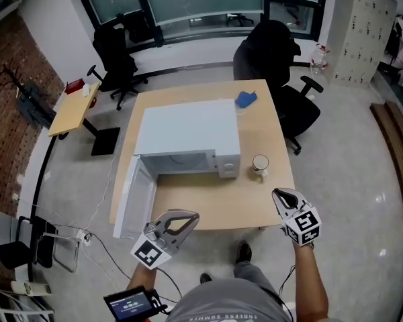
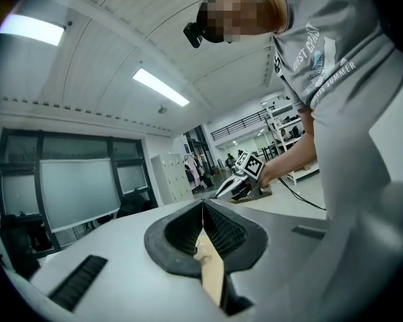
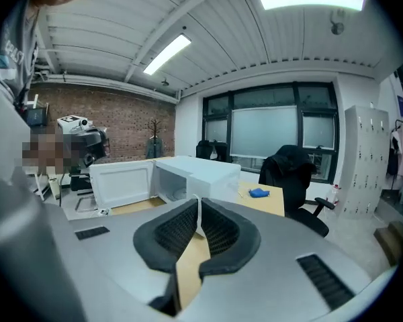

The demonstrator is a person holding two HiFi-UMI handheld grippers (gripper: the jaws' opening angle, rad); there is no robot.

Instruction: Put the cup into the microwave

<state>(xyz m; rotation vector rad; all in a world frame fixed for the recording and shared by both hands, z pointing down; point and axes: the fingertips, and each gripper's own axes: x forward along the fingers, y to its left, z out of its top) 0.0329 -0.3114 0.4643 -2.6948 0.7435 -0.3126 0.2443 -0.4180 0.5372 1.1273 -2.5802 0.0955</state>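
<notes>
Wooden counter, open white microwave mid-surface, cup near right edge. Left hand-held gripper and right hand-held gripper over near edge, jaws pressed together, empty.

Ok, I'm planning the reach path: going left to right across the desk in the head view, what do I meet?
open microwave door → microwave body → cup. The blue cloth overlaps the cup's span, so it is left out.
</notes>
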